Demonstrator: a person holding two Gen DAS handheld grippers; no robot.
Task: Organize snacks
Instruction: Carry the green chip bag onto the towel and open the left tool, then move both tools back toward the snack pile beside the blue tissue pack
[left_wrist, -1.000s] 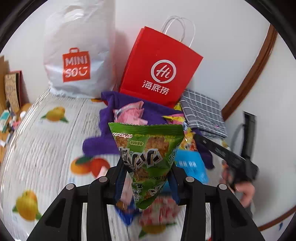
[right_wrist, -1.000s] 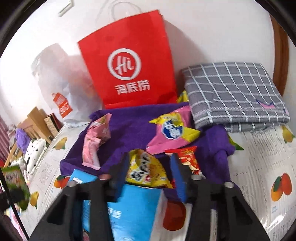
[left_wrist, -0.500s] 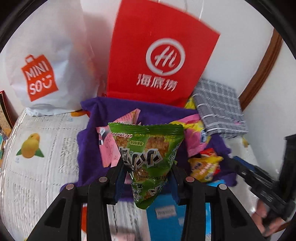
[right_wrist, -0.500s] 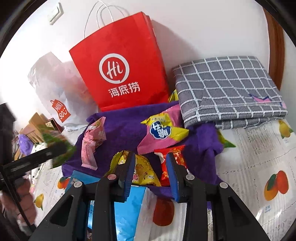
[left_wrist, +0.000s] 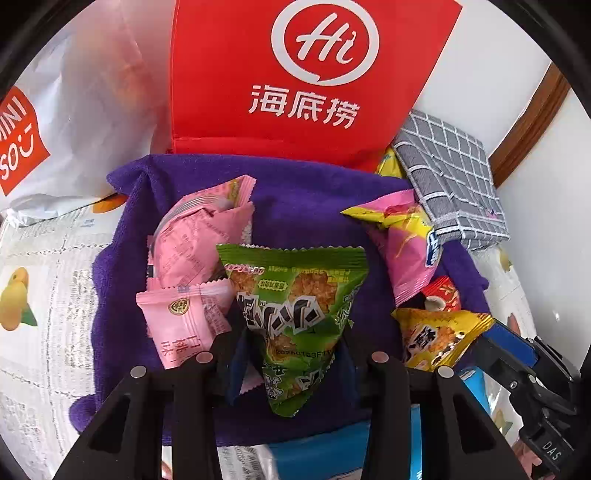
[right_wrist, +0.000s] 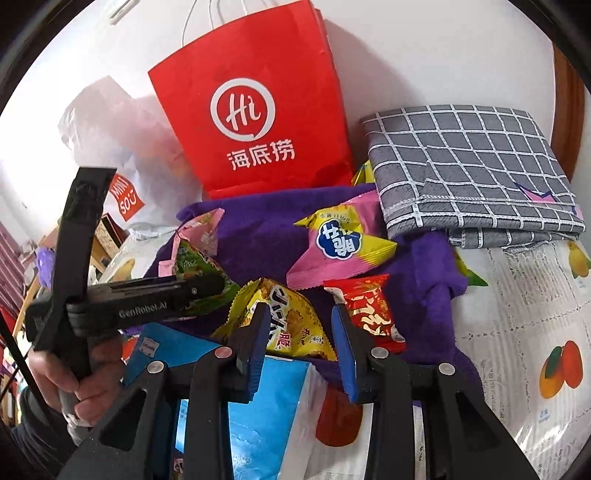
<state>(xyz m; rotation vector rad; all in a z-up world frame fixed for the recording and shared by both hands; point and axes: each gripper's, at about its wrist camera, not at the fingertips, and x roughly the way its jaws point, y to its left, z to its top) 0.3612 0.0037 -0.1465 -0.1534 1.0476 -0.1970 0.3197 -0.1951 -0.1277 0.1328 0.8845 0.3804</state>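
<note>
Left gripper (left_wrist: 291, 332) easing apart around green packet (left_wrist: 295, 310); right gripper (right_wrist: 299, 332) parted, apparently empty. Right view alone shows hand (right_wrist: 81, 376). Snacks on purple towel (left_wrist: 303, 199).

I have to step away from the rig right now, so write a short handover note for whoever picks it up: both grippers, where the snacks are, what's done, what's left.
Left gripper: its fingers hold the green snack packet over the purple towel; the fingers are just starting to open.
Right gripper: holds nothing, fingers apart, poised above the yellow snack packet.
On the towel: two pink packets, a pink-and-yellow packet, a red packet, the yellow packet.
Red paper bag stands behind the towel, folded grey checked cloth to its right.
Done: several snacks gathered on the towel.
Left: set the green packet down; probably deal with the yellow one next.
</note>
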